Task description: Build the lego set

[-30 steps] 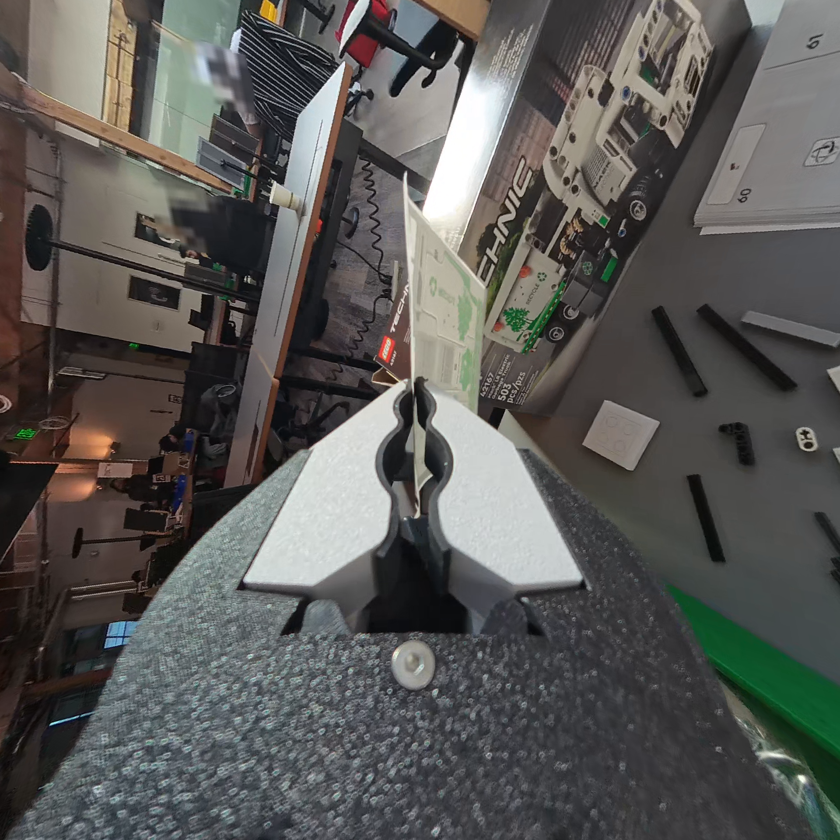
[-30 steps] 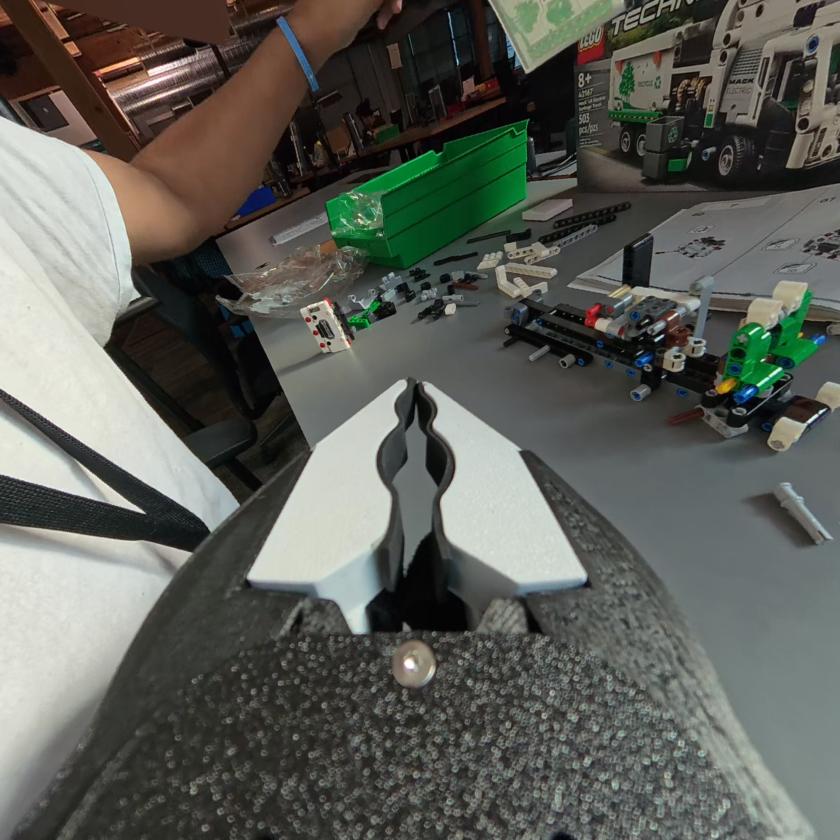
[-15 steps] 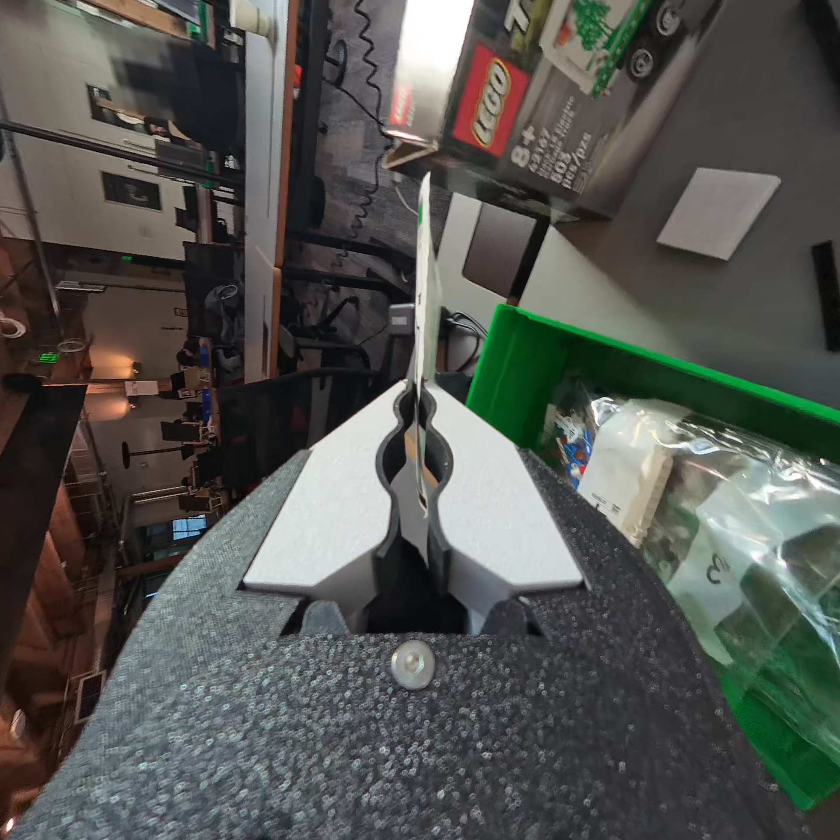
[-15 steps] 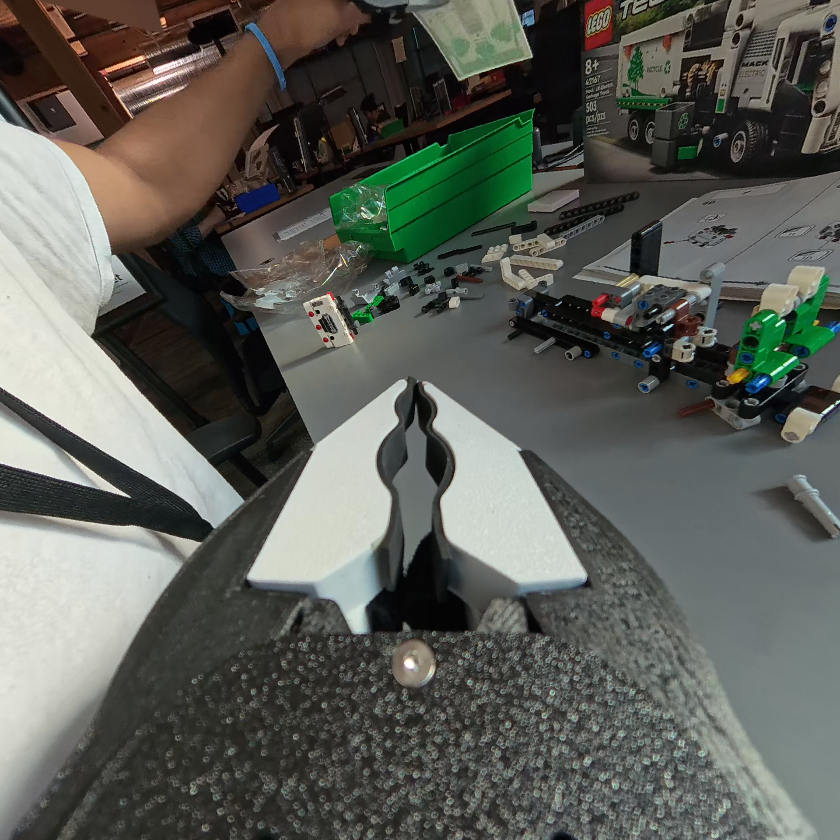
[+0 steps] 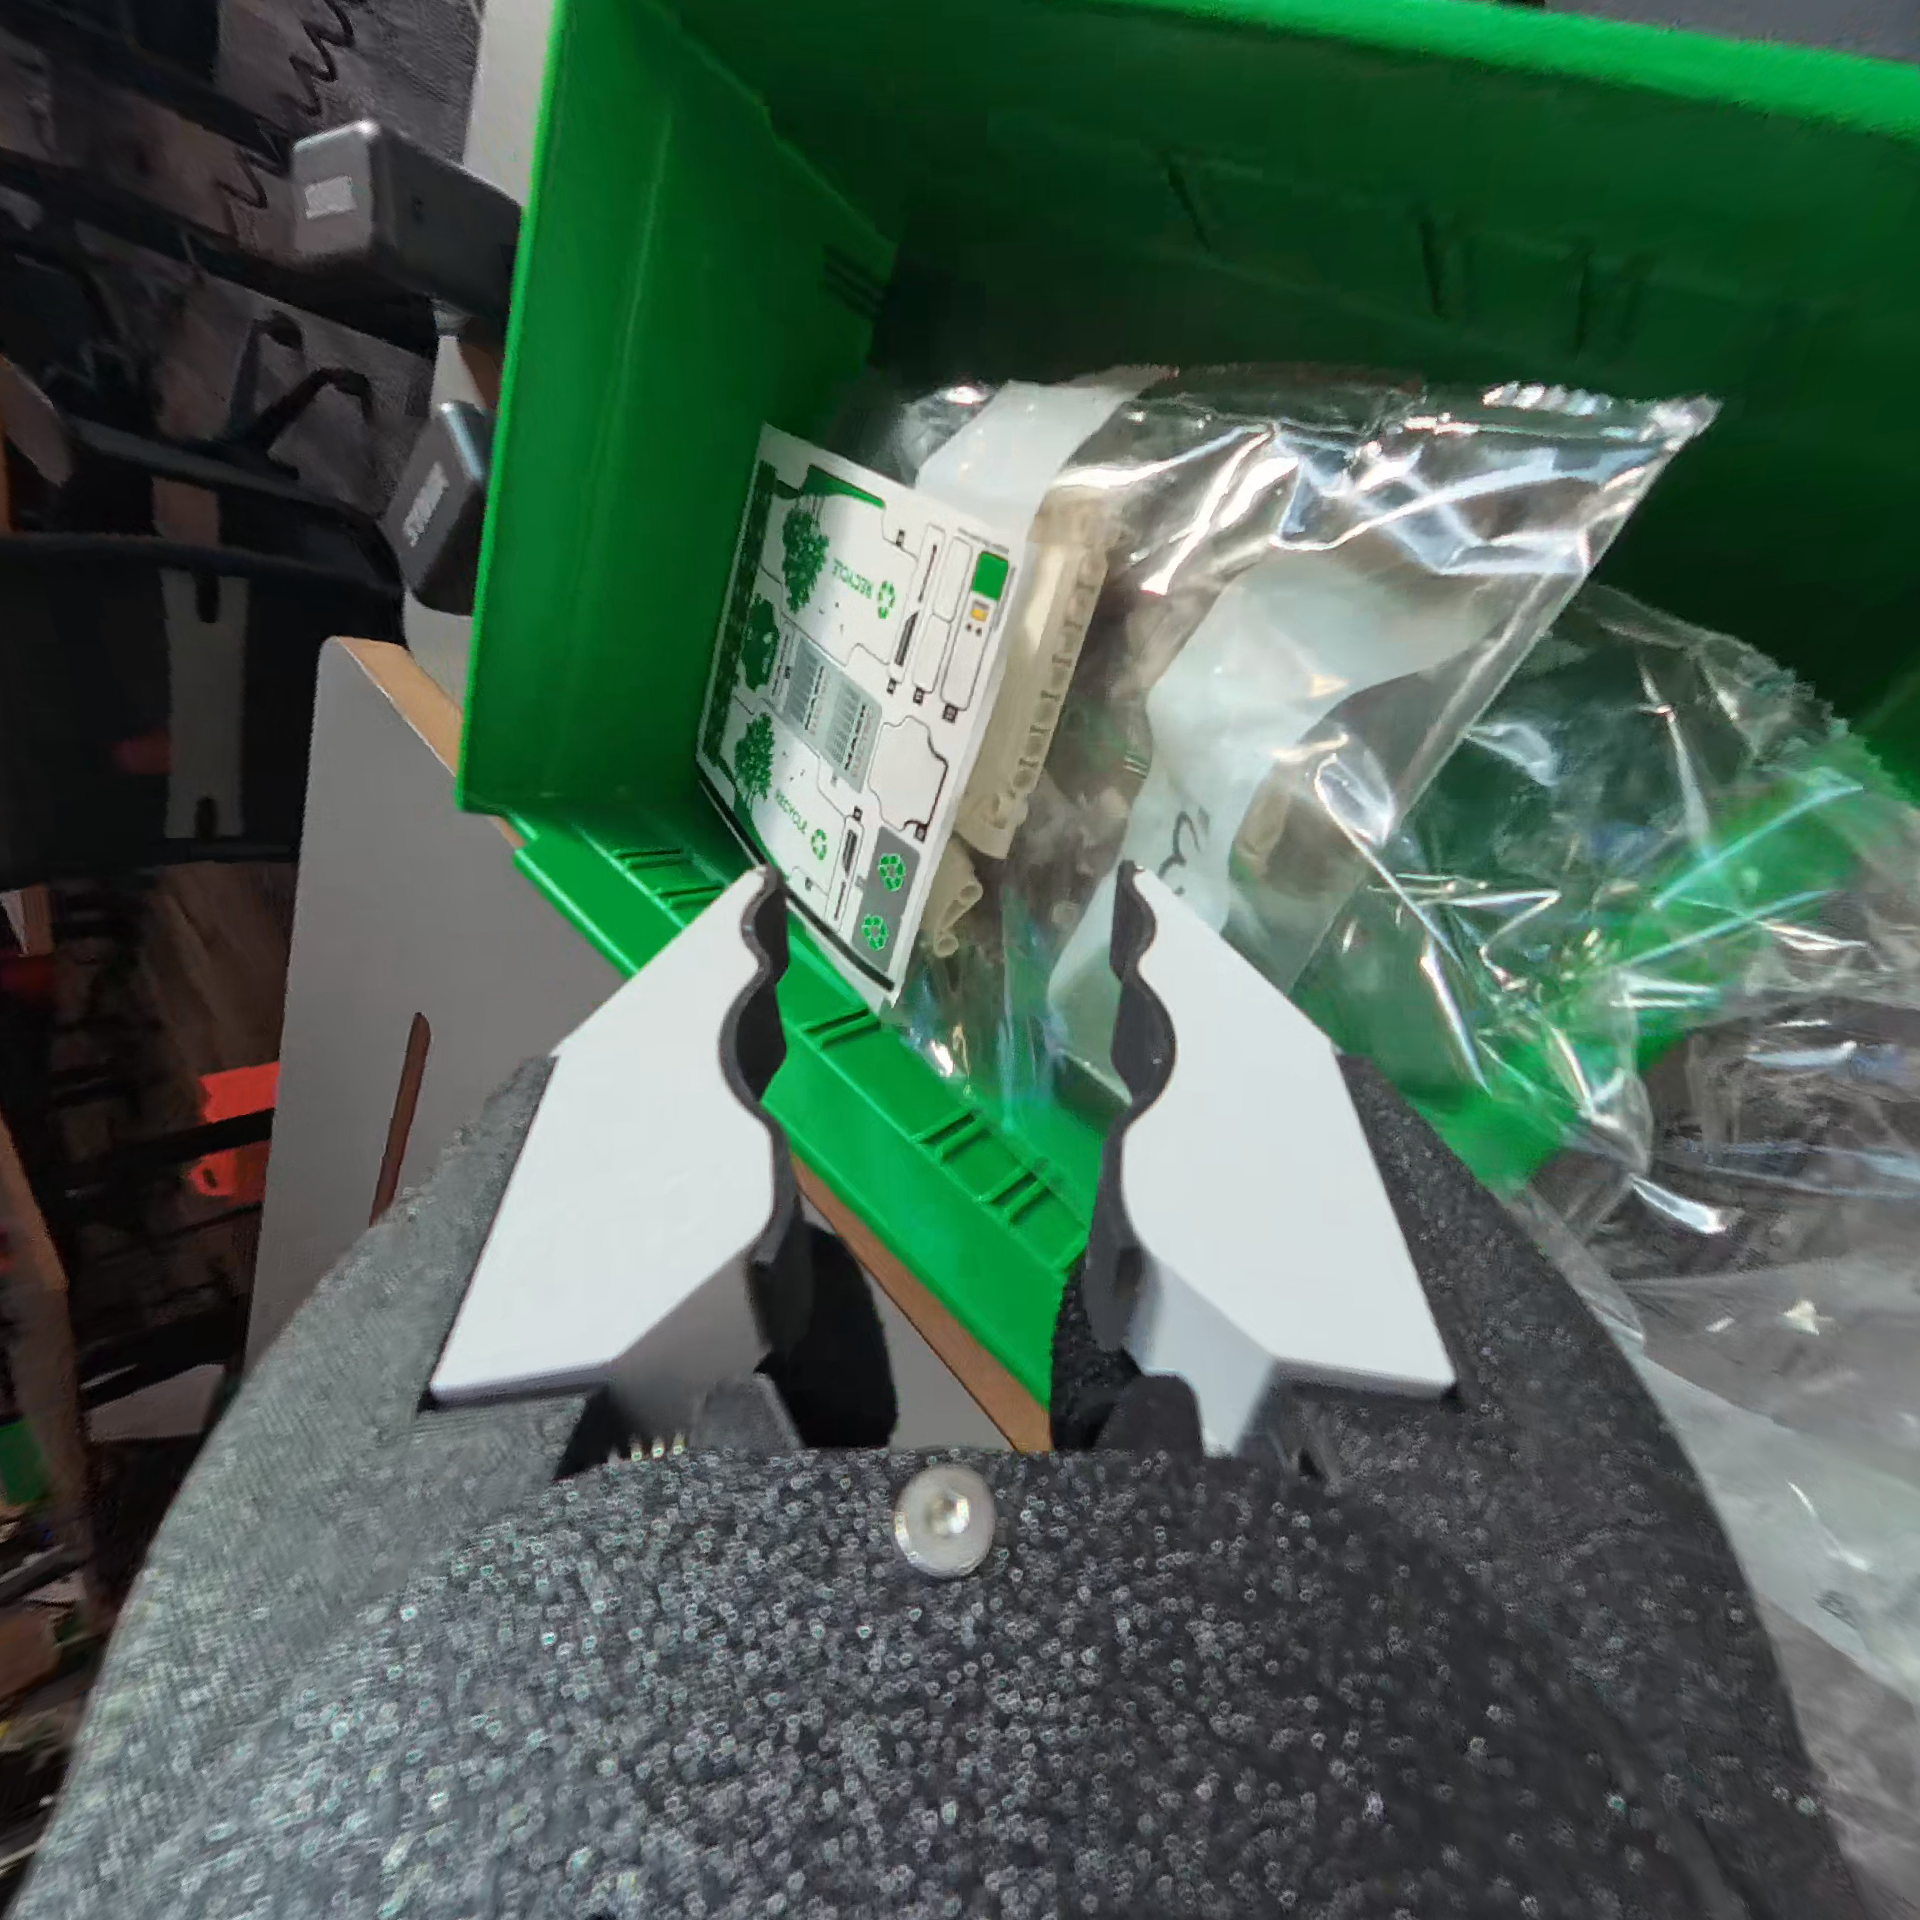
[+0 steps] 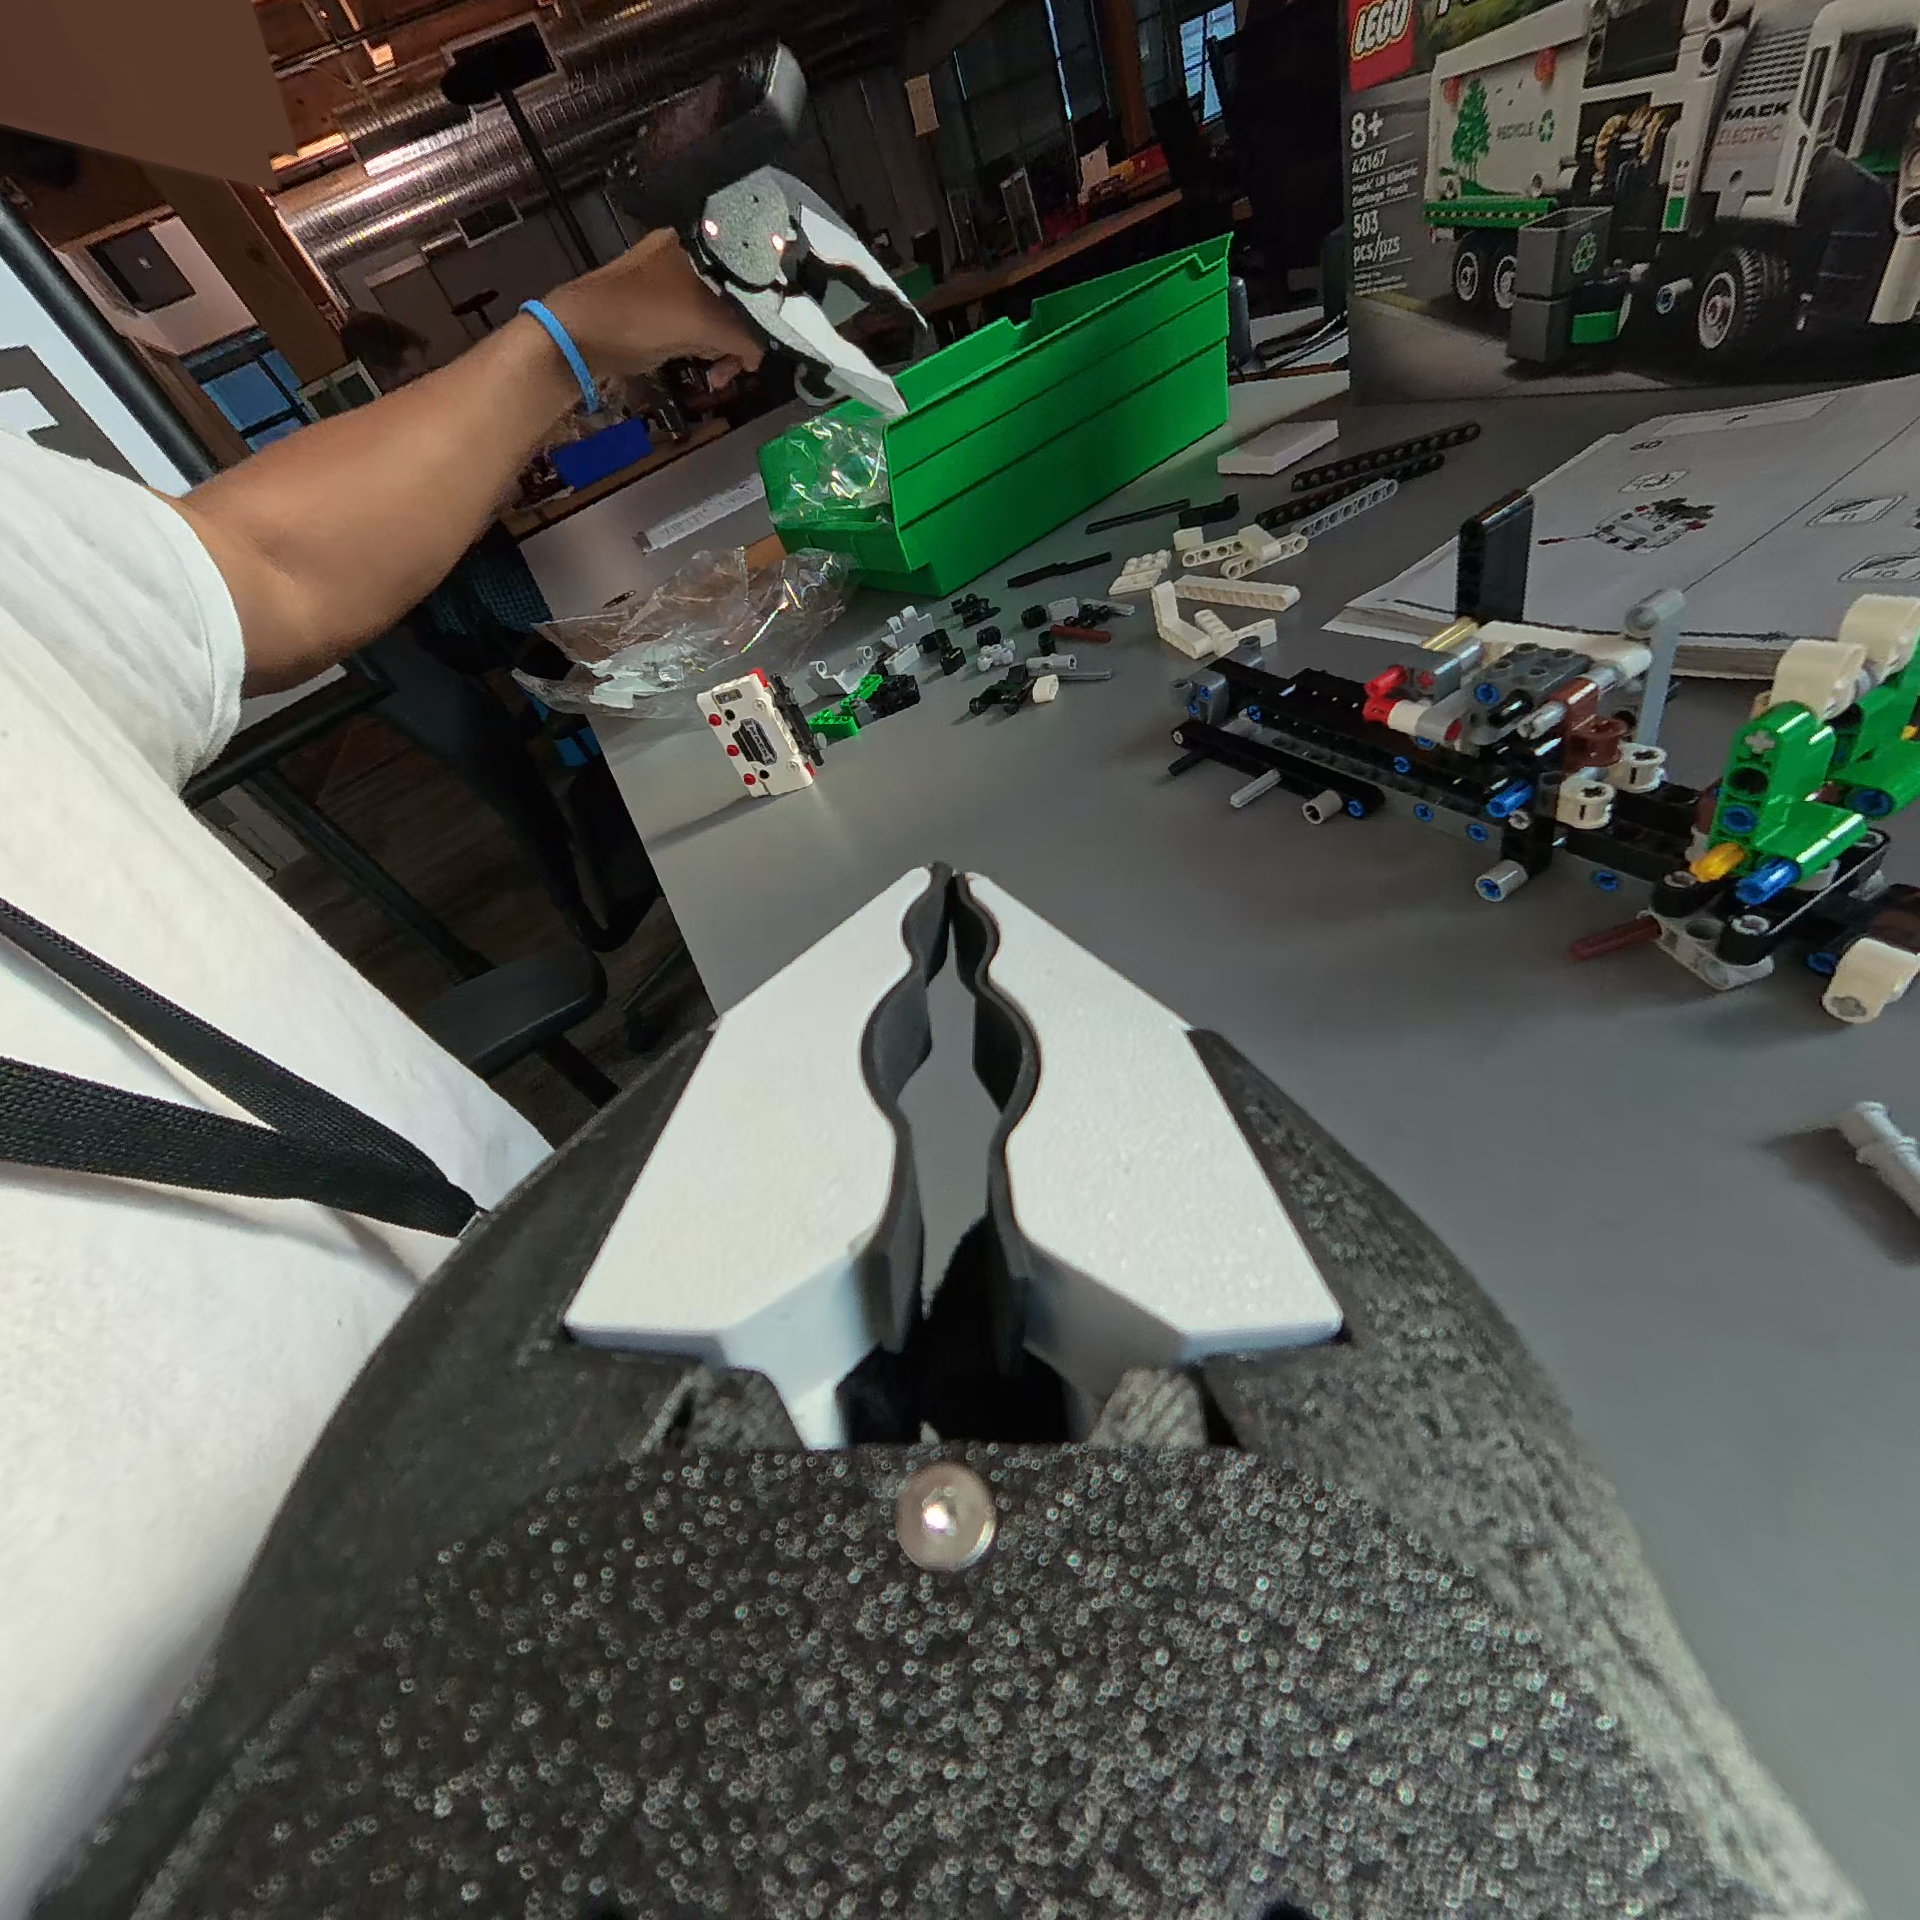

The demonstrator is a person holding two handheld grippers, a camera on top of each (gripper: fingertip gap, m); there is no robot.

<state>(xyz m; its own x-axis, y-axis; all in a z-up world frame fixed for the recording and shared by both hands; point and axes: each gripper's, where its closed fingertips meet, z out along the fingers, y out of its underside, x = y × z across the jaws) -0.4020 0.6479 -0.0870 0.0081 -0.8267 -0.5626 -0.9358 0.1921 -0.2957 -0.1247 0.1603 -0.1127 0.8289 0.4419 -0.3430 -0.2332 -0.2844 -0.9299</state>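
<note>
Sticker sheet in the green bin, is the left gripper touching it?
Apart. The left wrist view shows the left gripper open, with green bin showing between its jaws and the sticker sheet.

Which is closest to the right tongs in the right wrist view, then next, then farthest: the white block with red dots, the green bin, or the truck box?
From the right tongs, shut and holding nothing:
1. White block with red dots, ahead and slightly left on the grey table.
2. Green bin, farther back near the table's left end.
3. Truck box, standing at the far right edge.
</note>
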